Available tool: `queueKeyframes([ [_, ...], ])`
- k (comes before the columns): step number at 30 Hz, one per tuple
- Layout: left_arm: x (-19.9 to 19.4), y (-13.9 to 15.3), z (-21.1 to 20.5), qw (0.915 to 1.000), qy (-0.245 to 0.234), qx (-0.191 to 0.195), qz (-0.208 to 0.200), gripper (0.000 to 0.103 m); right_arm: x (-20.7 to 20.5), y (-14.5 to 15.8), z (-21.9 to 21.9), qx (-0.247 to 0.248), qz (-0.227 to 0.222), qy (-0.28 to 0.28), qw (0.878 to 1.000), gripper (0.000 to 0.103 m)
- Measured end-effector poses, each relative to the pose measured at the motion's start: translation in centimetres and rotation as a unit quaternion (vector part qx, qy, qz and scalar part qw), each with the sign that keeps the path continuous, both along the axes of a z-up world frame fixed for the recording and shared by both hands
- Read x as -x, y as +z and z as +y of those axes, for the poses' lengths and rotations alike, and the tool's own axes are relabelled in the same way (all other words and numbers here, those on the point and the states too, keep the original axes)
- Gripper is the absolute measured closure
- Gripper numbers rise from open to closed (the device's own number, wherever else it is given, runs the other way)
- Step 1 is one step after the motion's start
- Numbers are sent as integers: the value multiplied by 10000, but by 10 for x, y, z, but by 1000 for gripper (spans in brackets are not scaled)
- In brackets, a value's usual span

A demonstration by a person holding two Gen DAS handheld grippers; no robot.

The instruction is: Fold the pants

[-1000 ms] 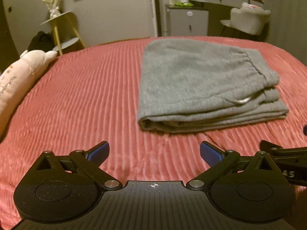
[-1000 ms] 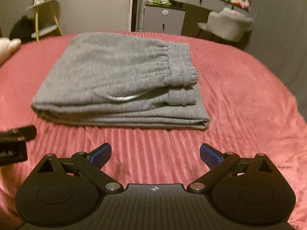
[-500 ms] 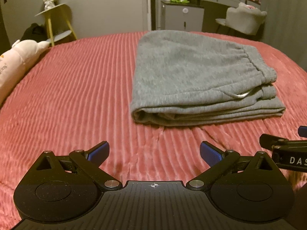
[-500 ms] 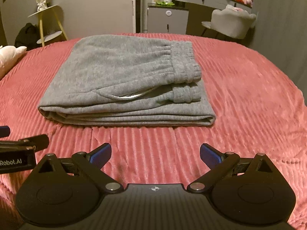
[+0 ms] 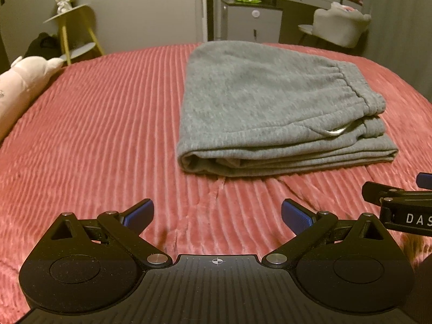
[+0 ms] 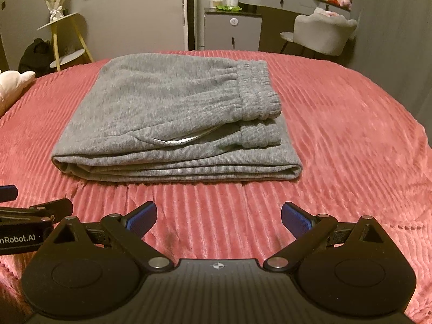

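- Plush toy at far left edge of the bed cover; cut off by the frame, well apart from the work.
- Left gripper: fingers spread wide, nothing between the blue pads. Hovers low over bare cover, near side of the bundle.
- Pants: grey, folded into a flat layered stack, lying mid-bed, ahead of both grippers and touching neither. Long axis runs left–right across both views; rounded fold at left end, waistband at right end.
- From the left gripper the stack sits ahead and to the right; from the right gripper it sits dead ahead, so the right is better centred. Judgement: folding looks essentially complete.
- Right gripper: likewise spread wide and empty; its tip shows at the right margin of the left view, the left one's at the left margin of the right view.
- Hidden: far edge of stack; inner layers and leg ends; pale strip at the pocket opening hard to identify.
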State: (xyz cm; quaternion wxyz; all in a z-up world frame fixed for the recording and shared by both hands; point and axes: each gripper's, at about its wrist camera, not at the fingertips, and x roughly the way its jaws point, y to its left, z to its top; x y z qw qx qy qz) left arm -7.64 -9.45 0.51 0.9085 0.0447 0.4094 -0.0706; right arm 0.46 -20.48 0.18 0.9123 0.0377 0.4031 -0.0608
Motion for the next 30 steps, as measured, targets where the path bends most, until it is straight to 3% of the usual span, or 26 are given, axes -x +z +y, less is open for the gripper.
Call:
queueKeyframes([
  [30, 0, -2, 0, 10000, -68, 19, 54, 0, 1, 0, -4, -154, -32, -51, 9999, 4],
])
